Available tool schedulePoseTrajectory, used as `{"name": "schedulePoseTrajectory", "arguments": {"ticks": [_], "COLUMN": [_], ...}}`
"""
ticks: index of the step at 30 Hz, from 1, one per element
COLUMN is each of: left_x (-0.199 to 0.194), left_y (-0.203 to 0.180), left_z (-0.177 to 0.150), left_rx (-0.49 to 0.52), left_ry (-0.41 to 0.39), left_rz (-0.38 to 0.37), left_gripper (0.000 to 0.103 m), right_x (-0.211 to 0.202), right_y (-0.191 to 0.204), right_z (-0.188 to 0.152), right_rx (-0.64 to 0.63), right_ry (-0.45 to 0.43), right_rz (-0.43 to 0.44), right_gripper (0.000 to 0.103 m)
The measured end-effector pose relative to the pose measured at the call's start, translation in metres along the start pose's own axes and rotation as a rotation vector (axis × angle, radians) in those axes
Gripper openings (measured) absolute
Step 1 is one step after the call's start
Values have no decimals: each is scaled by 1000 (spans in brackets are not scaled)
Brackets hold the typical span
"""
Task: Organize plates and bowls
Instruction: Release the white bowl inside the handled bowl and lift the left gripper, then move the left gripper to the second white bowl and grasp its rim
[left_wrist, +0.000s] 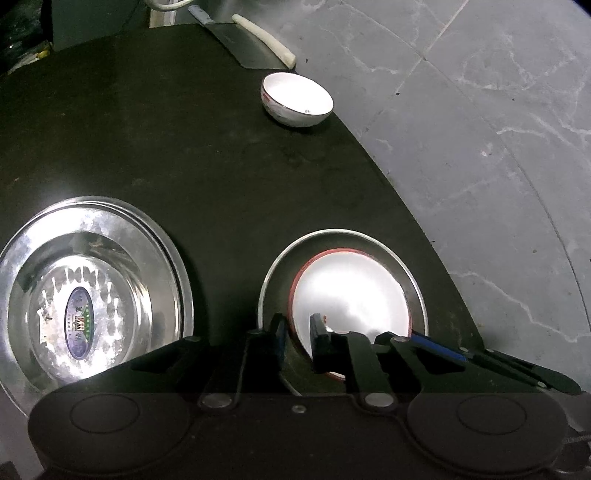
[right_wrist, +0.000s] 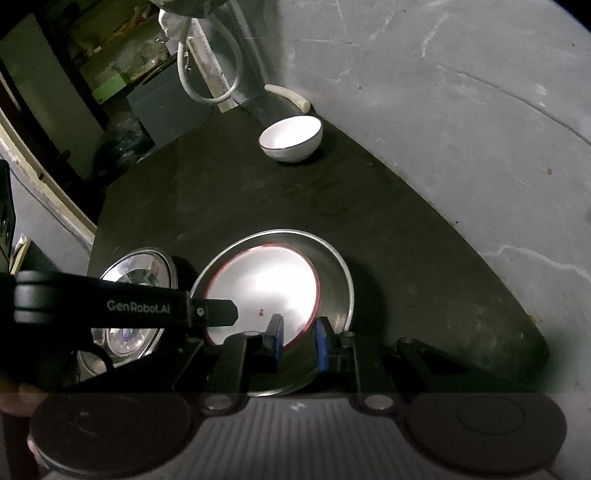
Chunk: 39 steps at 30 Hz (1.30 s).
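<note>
- Nearest in the left wrist view, the left gripper (left_wrist: 297, 338) is seen with its jaws apart, straddling the near-left rim of the red-rimmed plate (left_wrist: 351, 291); nothing is clamped.
- Nearest in the right wrist view, the right gripper (right_wrist: 298, 338) is likewise parted, its blue pads on either side of the same plate's near-right edge (right_wrist: 266, 288), not closed on it.
- That plate rests inside a shallow steel dish (left_wrist: 417, 280), near the black table's (left_wrist: 184, 147) right edge.
- It is judged stiff, glazed, slippery and breakable; a firm pinch across the raised rim, lifted level, is advised.
- A large steel basin (left_wrist: 96, 295) sits to the left, well apart from the dish; light, rigid and slick, best taken by its flat lip.
- A white bowl (left_wrist: 297, 99) stands far off, close to the table edge beside a cleaver (left_wrist: 247, 48); fragile, to be held at its rim wall.
</note>
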<state>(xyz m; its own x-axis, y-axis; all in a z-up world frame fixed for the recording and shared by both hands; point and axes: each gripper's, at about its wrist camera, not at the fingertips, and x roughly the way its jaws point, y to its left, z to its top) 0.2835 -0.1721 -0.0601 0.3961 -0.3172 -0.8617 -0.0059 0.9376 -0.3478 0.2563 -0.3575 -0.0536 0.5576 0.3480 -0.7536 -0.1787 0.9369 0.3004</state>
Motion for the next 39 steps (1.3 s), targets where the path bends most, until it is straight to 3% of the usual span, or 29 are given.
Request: {"name": "schedulePoseTrajectory", "arguments": {"ticks": [8, 17, 20, 21, 25, 30, 39], "left_x": [-13, -31, -31, -31, -29, -22, -4], "left_y": [-2, 4, 4, 5, 10, 24, 39], "left_z": [0, 6, 8, 9, 14, 21, 57], "left_rx": [7, -37, -51, -58, -101, -181, -210], "left_ry": [-39, -120, -136, -142, -166, -163, -183], "left_rz": [1, 4, 16, 22, 89, 150, 267], "left_gripper": [24, 43, 56, 65, 97, 100, 102], "right_x": [-6, -21, -22, -23, -21, -14, 25], "right_y": [-4, -10, -14, -15, -22, -33, -28], "right_z": [4, 11, 14, 15, 20, 29, 60], "right_rx": [-5, -13, -6, -5, 7, 37, -42], "right_ry": [-12, -52, -58, -62, -61, -64, -81], "right_rz": [3, -7, -9, -11, -19, -22, -16], "right_gripper": [24, 38, 49, 52, 82, 98, 102]}}
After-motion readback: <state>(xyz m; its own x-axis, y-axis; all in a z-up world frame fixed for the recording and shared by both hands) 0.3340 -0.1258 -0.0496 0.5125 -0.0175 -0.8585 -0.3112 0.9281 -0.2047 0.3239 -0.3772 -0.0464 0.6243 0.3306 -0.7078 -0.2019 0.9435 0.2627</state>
